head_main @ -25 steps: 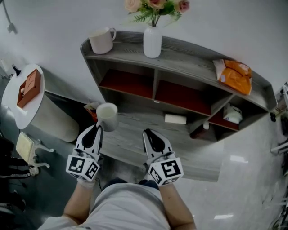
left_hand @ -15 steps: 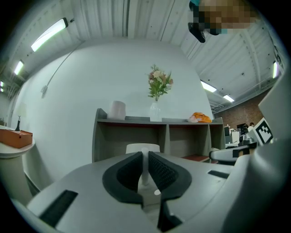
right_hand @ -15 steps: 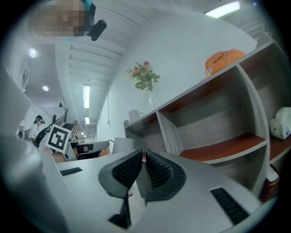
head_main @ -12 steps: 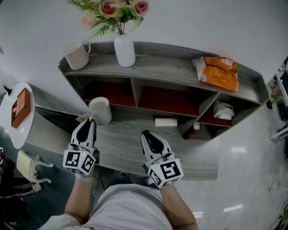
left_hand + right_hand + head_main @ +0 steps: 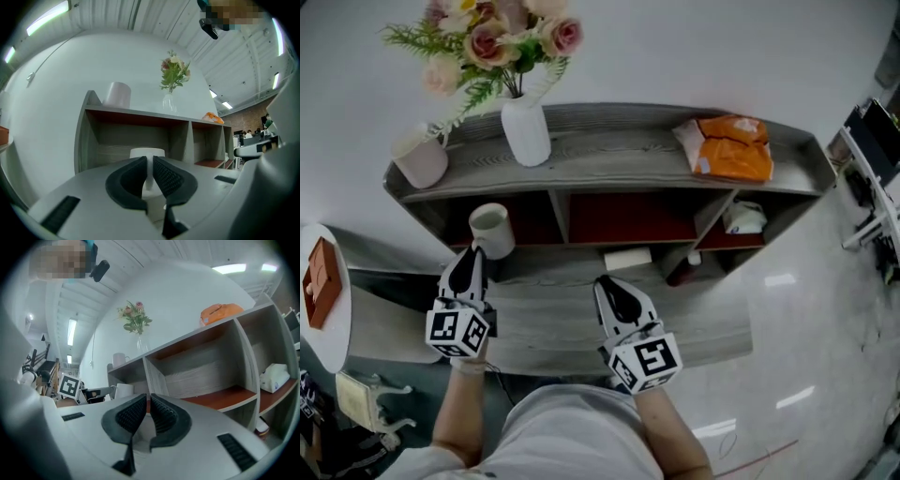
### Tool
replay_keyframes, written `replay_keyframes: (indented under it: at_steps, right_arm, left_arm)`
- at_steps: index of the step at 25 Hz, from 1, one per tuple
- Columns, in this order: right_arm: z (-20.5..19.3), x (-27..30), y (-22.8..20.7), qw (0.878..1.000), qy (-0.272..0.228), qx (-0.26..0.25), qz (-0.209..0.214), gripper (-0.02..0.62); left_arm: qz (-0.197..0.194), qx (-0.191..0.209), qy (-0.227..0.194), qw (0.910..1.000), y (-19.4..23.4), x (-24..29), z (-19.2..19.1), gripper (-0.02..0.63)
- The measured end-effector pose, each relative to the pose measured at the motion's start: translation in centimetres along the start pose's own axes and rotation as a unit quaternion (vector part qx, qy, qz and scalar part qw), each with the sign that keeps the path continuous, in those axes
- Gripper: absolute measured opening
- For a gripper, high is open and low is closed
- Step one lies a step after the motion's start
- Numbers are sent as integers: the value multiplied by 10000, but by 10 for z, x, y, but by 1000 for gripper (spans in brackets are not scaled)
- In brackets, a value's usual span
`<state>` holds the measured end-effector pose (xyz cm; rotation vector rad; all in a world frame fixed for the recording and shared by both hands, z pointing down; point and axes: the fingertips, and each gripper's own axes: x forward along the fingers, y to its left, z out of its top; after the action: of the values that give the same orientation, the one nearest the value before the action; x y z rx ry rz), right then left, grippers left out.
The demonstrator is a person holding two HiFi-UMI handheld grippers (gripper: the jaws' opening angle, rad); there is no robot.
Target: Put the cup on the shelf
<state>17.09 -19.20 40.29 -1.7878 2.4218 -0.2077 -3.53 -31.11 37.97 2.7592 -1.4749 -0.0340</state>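
**A:** Left tool, what is it on?
**B:** Its jaws are nearly closed on a thin white part of the cup (the handle, by the look of it). The cup is upright, mouth up, just past the tips.
**A:** Where is the cup against the shelf?
**B:** In front of the left upper compartment, above the wide lower board. I cannot tell whether it touches anything there.
**A:** And the right tool?
**B:** Drawn narrow, only a slit between the jaws, with nothing in it. It hovers over the lower board near the middle, well apart from the cup.
**A:** What sits on the shelf itself?
**B:** On top, from the left: a second cup, a white vase of pink flowers beside it, and an orange bag toward the right end. A flat white box lies on the lower board just in front of the middle compartment. A white packet is in the small right compartment.
**A:** Anything off to the side?
**B:** A round white tabletop at the left, with a brown box on it.
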Motion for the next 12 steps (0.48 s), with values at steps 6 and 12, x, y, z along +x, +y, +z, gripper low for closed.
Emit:
replay_keyframes:
  at_steps: [6,12]
  right_arm:
    - [-3,5,0,9995,42,-84,-313,37]
    - [-9,10,7,9985,114,-172,-516,35]
  left_arm:
    - [-185,-70,54,9998,16,20,-14,50]
    - [-337,-231,-12,9992,26,34,-21,50]
